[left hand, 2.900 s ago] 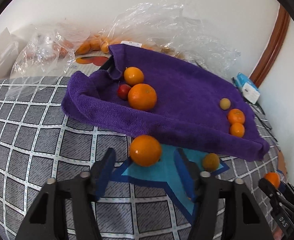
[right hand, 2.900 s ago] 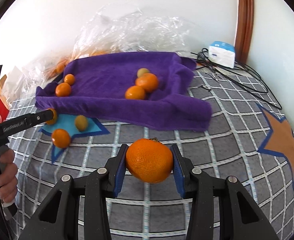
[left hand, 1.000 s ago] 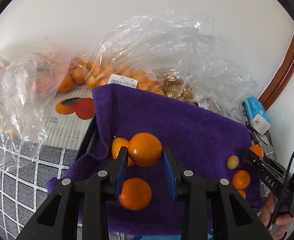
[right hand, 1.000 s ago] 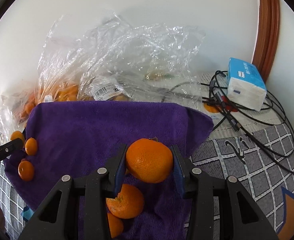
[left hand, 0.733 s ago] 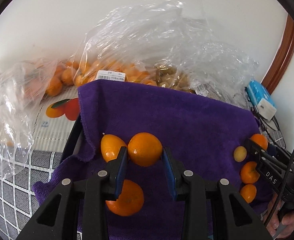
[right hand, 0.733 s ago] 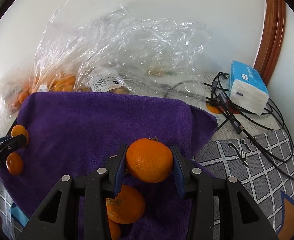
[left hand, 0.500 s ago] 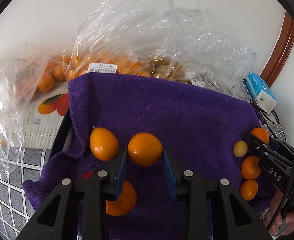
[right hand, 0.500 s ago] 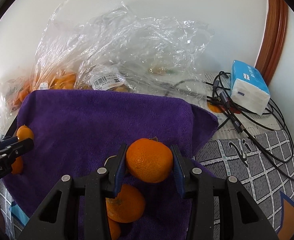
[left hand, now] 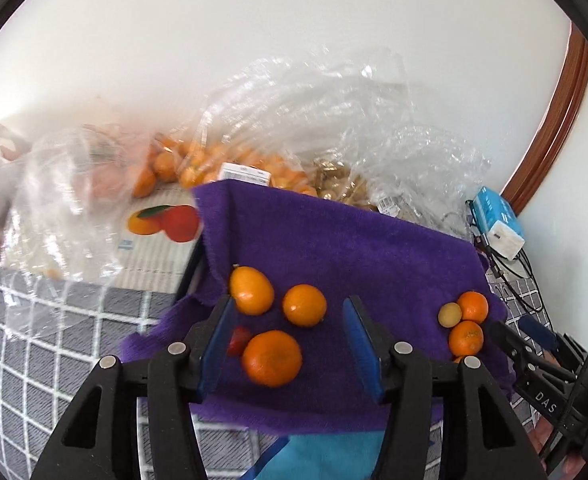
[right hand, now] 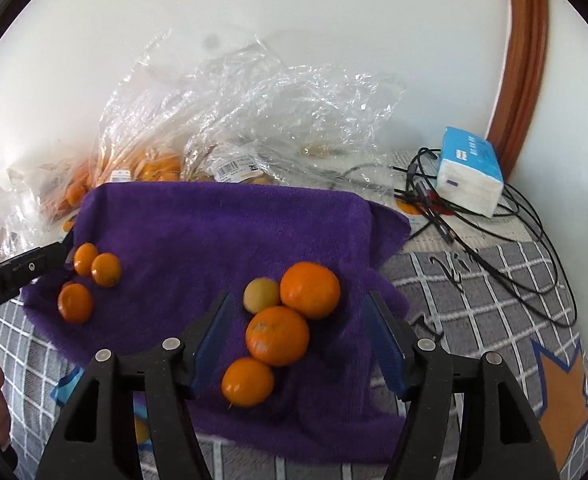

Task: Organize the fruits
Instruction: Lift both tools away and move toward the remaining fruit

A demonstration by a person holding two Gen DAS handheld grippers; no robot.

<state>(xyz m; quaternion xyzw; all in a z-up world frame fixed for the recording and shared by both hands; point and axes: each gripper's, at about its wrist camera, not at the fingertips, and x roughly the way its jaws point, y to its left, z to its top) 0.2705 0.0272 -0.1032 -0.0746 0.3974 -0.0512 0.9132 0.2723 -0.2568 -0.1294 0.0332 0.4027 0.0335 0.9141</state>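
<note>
A: Now, the left gripper [left hand: 287, 338] is seen with its jaws just opened, and nothing is pressed between the blue pads. An orange [left hand: 304, 305] is left lying on the purple towel [left hand: 334, 240], between the fingertips and free of both.

B: Right, and beside it a second orange [left hand: 251, 290] is found near the left fingertip, with a larger orange [left hand: 271, 358] lower down. A small red fruit [left hand: 238, 340] is partly hidden behind the left finger.

A: Over on the right wrist view, the same story is told: the right gripper [right hand: 300, 334] has just been opened, and no fruit is gripped. A big orange [right hand: 310, 290] is set on the towel's right end, touching a pale yellowish fruit [right hand: 261, 294].

B: Below those, another orange [right hand: 277, 336] is packed against both, and a smaller one [right hand: 247, 381] is tucked just under it.

A: At the towel's far left end, three small oranges [right hand: 93, 272] are grouped by the other gripper's tip.

B: Behind the towel, clear plastic bags [right hand: 233, 120] are piled against the wall, and a blue tissue pack [right hand: 470, 170] is seen on a tangle of black cables [right hand: 494, 216].
</note>
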